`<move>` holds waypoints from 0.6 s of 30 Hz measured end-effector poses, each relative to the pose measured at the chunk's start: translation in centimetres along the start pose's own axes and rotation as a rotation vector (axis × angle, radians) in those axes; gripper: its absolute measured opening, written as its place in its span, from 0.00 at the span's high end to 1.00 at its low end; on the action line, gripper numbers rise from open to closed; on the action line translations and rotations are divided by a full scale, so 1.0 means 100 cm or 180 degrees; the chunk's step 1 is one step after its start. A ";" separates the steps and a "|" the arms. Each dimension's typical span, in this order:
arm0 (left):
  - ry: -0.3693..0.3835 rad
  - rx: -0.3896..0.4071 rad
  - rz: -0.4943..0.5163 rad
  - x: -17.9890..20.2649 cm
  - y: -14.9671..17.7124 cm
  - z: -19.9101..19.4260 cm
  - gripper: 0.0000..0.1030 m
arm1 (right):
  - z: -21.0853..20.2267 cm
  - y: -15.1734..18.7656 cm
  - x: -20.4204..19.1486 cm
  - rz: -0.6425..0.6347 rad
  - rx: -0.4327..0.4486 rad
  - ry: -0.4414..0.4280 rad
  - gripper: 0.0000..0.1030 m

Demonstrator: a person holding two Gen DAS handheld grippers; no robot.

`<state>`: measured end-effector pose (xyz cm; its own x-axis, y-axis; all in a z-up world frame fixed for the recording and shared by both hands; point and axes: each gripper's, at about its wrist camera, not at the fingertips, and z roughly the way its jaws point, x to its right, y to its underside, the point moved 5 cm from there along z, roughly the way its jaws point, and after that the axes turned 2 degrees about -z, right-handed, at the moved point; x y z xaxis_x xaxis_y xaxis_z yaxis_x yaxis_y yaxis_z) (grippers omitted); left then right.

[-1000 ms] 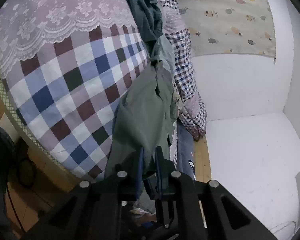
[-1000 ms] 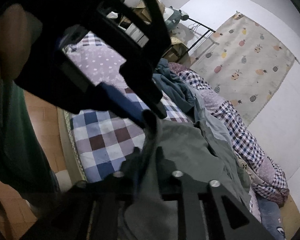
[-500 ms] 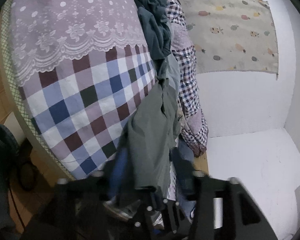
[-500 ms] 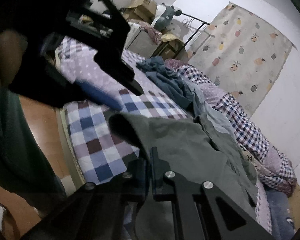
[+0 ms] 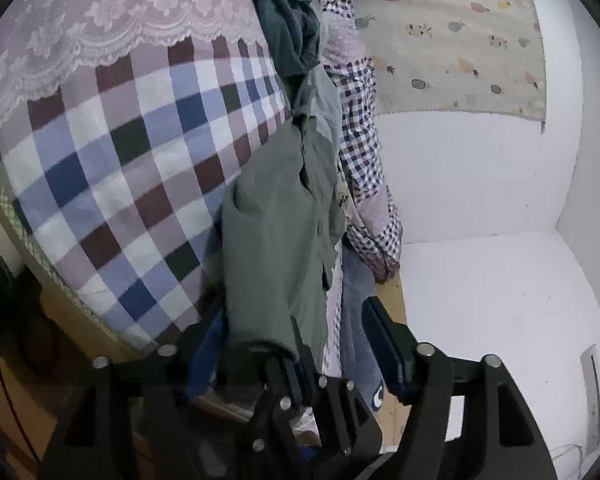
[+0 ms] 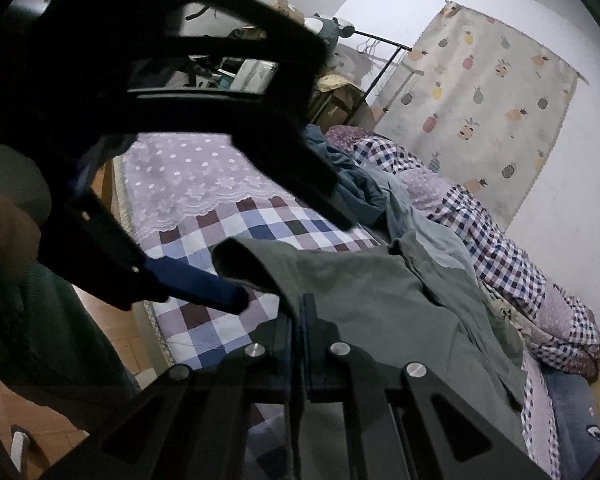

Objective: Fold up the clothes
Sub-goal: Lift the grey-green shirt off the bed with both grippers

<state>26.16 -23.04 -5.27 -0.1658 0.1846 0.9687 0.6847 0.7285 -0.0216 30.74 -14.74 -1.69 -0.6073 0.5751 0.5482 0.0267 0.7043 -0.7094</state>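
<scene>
A grey-green shirt (image 5: 276, 232) hangs off the near edge of the bed, its hem lifted. My right gripper (image 6: 300, 312) is shut on that hem of the shirt (image 6: 372, 292); its black fingers (image 5: 292, 372) show low in the left wrist view. My left gripper (image 5: 296, 344) stands open, its blue-padded fingers (image 5: 384, 344) on either side of the cloth without pressing it. Seen from the right wrist, the left gripper (image 6: 280, 248) looms large at the left, one blue finger (image 6: 204, 280) just under the shirt's corner.
The bed carries a checked sheet (image 5: 132, 152) and a lilac lace cover (image 6: 188, 184). A dark teal clothes pile (image 6: 356, 188) and a small-check quilt (image 6: 492, 240) lie behind. A pineapple curtain (image 6: 484, 92) hangs on the white wall. A hand (image 6: 4, 232) holds the left gripper.
The left gripper let go of the shirt and spread its fingers wide. The right gripper closed on the shirt's hem and rolled slightly.
</scene>
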 end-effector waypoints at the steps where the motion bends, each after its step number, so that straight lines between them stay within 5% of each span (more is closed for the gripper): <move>1: -0.0007 0.0007 0.0002 -0.001 0.000 -0.001 0.46 | 0.000 0.000 -0.002 -0.0021 0.0008 0.0002 0.98; 3: -0.0081 -0.0026 -0.0034 -0.002 -0.002 0.001 0.70 | -0.001 0.000 -0.004 -0.0061 0.0021 0.0013 0.98; 5: -0.0121 -0.0063 -0.0063 -0.005 -0.001 0.000 0.81 | -0.001 0.001 -0.005 -0.0078 0.0028 0.0021 0.98; 16: -0.0112 -0.0035 -0.0054 -0.002 -0.001 -0.004 0.85 | 0.001 0.002 -0.009 -0.0163 0.0036 0.0066 0.98; 18: -0.0103 -0.0030 -0.0013 0.001 -0.001 -0.004 0.93 | 0.002 0.002 -0.009 -0.0181 0.0033 0.0085 0.98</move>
<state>26.36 -23.33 -5.11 -0.1912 0.2029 0.9604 0.6905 0.7231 -0.0153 31.18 -15.16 -2.43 -0.5862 0.5451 0.5993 -0.0156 0.7320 -0.6811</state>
